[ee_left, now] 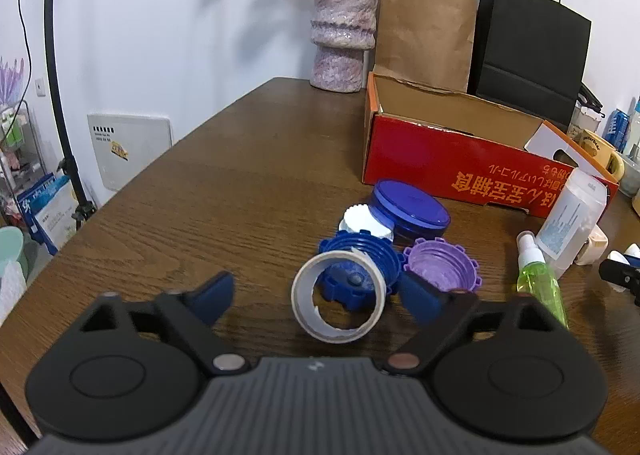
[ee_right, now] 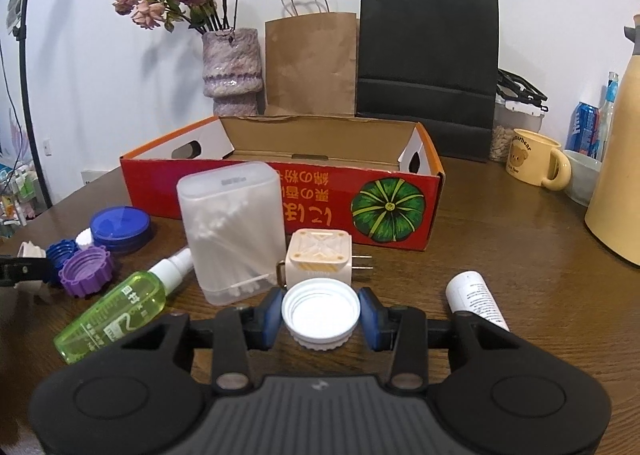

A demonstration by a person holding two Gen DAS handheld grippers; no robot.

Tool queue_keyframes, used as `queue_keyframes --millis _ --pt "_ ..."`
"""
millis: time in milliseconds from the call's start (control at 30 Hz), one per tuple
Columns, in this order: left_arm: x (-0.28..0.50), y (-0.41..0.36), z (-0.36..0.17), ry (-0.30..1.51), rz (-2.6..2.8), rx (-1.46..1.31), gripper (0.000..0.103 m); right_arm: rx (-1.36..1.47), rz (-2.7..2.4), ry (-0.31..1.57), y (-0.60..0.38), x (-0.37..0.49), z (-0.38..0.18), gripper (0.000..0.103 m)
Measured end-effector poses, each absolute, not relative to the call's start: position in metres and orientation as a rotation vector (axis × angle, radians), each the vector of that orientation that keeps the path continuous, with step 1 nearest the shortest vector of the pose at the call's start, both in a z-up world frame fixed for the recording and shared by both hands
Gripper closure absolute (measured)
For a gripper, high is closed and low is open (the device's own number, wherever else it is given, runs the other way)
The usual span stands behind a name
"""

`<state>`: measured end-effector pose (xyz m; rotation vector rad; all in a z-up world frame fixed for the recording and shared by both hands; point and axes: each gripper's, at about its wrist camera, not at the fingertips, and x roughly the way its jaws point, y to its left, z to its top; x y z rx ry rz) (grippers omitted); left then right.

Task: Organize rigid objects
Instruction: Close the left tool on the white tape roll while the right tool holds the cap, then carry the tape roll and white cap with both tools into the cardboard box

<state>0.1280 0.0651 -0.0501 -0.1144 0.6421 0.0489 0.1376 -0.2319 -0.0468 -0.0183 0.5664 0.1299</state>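
In the left wrist view a white tape roll [ee_left: 303,297] leans tilted against a blue toothed cap [ee_left: 360,255]. My left gripper [ee_left: 316,282] is open around the roll, with a clear gap on its left side. Beside them are a purple cap [ee_left: 440,269], a small white cap [ee_left: 366,223] and a blue round lid [ee_left: 410,207]. In the right wrist view my right gripper [ee_right: 320,315] is shut on a white screw cap [ee_right: 320,309] just above the table. The open red cardboard box [ee_right: 280,191] lies behind, and nothing shows inside it.
A green spray bottle [ee_right: 116,311], a clear cotton swab box [ee_right: 232,231], a plug adapter [ee_right: 318,259] and a white tube [ee_right: 476,301] lie before the box. A vase [ee_right: 232,67], paper bags, a yellow mug [ee_right: 536,159] and a cream jug [ee_right: 616,175] stand behind and to the right.
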Motion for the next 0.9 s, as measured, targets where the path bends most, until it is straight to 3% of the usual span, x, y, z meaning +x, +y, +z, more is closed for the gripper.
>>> queue_keyframes --millis 100,267,900 --pt "0.127 0.066 -0.05 0.641 0.04 -0.126 0.028 -0.025 0.125 0.558 -0.231 0.136 -0.046 0.063" --pt "0.126 0.066 -0.049 0.632 0.027 -0.132 0.058 -0.026 0.122 0.55 -0.231 0.134 -0.045 0.063" --pt "0.108 0.061 -0.03 0.559 0.064 -0.077 0.059 -0.032 0.117 0.513 -0.228 0.124 -0.042 0.063"
